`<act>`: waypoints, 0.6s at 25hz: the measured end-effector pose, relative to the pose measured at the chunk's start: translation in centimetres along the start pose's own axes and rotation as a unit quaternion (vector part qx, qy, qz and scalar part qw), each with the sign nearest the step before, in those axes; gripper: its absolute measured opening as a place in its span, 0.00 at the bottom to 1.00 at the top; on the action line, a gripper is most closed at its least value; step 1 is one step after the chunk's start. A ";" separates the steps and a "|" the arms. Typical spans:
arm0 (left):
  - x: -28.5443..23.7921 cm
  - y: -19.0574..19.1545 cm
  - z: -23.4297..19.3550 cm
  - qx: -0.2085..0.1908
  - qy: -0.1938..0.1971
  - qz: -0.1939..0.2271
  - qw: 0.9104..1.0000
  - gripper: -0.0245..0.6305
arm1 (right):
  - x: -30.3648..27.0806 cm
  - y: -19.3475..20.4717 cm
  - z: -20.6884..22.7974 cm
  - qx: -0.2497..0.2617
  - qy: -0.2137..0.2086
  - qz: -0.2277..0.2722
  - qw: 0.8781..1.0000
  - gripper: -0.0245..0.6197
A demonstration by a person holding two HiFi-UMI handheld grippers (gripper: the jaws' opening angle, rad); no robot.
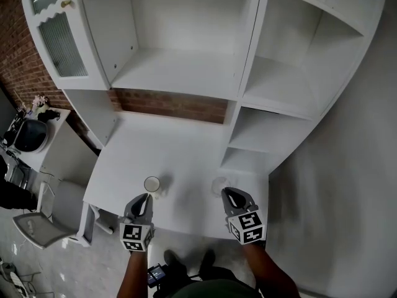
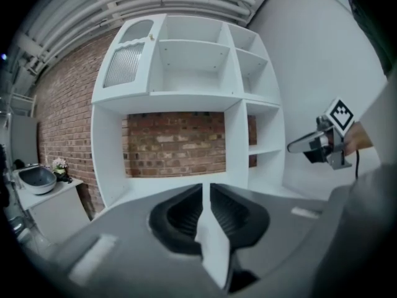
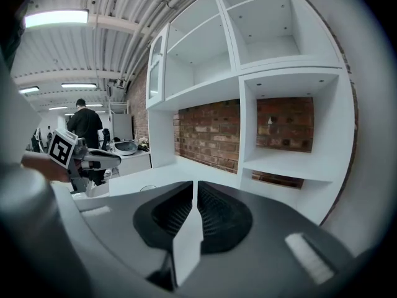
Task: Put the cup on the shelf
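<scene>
Where the scene begins at the left, a red-brown brick wall (image 1: 12,54), rough and mortared. Against it, a low white side table (image 1: 62,113) bearing a dark round basin (image 1: 30,135) and a small spray of flowers (image 1: 41,102).

Cabinet door (image 1: 59,42): ribbed glass in a white frame with a scalloped upper edge and a small brass knob (image 1: 66,4).

Shelf unit (image 1: 248,61): white painted boards, matte and flat, forming square and oblong compartments. The same brick shows through the open back above the counter (image 1: 155,148), a smooth white slab.

Left gripper (image 1: 144,197): dark moulded jaws with ribbed inner faces and a marker cube at the rear. The jaws stand a narrow slit apart, with nothing between them.

Cup (image 1: 152,184): clear, with a round rim, upright on the counter near its front edge. It is just ahead of the left gripper's tips and not on any shelf; whether it holds anything cannot be told.

Pale roundish object (image 1: 220,185): on the counter ahead of the right gripper — too blurred to identify.

Right gripper (image 1: 228,192): same build, jaws likewise parted by a thin gap and gripping nothing.

Far right, a plain white wall (image 1: 347,166), smooth.
</scene>
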State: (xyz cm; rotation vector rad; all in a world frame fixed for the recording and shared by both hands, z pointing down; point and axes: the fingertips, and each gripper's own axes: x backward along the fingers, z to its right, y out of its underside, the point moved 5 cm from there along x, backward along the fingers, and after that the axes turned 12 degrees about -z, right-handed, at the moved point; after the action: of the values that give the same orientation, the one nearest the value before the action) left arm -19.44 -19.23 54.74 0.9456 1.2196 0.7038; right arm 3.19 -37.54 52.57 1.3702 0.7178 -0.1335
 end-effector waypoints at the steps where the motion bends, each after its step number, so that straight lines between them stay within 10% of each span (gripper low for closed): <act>1: -0.3 0.5 -0.1 0.001 0.000 -0.005 1.000 0.10 | -0.3 0.3 0.1 -0.001 0.000 -0.002 1.000 0.08; 15: -5.2 7.7 -1.1 0.028 -0.021 -0.061 0.998 0.28 | -4.3 6.2 1.6 -0.009 0.013 -0.043 0.999 0.18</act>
State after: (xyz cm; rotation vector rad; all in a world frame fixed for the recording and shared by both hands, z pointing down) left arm -21.35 -19.91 63.89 0.9185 1.2544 0.5539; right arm 3.42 -38.95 60.17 1.3255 0.7995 -0.1770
